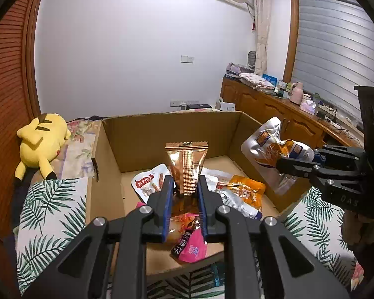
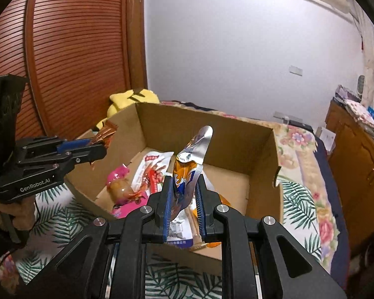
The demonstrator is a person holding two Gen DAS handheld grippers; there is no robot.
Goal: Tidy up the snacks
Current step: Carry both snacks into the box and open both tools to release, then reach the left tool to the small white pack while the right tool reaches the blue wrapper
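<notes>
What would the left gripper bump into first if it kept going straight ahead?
Probably the snacks lying in the cardboard box. The left gripper, shut on a gold packet, points down into it, toward the white and red packet. Depth is hard to judge.

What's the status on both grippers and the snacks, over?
Left gripper shut on gold packet. Right gripper shut on silver-orange pouch. Both over cardboard box, snacks already inside. Nothing in the way.

Cardboard box [image 1: 177, 134] on bed [image 2: 309, 164]
</notes>
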